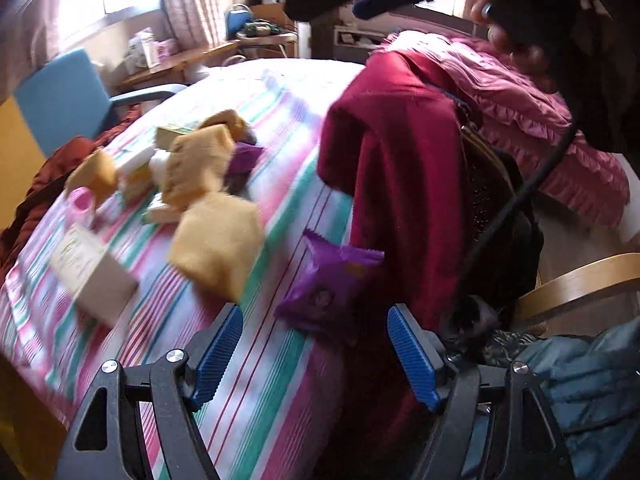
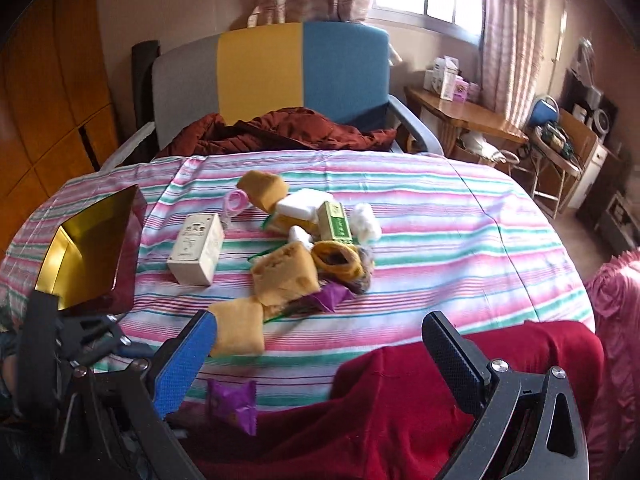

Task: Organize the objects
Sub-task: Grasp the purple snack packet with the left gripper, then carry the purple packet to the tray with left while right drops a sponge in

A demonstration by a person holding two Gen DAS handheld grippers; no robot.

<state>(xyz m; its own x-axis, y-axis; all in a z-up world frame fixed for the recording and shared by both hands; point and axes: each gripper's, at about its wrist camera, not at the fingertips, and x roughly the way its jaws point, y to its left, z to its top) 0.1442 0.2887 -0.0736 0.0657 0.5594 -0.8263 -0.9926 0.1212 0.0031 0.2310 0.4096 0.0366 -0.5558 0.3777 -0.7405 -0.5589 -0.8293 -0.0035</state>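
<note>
Left tongs: yours stand wide apart with nothing between the blue pads, tilted down over the near edge of the desk.
Right tongs: yours gape at their widest, empty, also pointing down at the desk; in the left wrist view they show as a dark blurred shape at the top.
Desk: round, under a pink, green and white striped cloth.
Purple packet: lies flat on the cloth just ahead of your left tongs, slightly right of their midline, not touching either pad. In the right wrist view it sits low, just beside the blue left pad and outside the gap.
Red cloth: drapes over the near desk edge, right of the packet, under your right tongs' dark pad.
Pile: yellow sponges, a white block, a green box, a second purple wrapper and a dark-centred yellow ring heaped mid-desk, well beyond both tongs.
Nearest sponge: just beyond the tip of your right tongs' blue pad; contact cannot be told.
White box: stands left of the pile, apart from it.
Gold-lined box: open, at the left desk edge.
Pink ring: behind the white box.
Chair: grey, yellow and blue back, on the far side.
</note>
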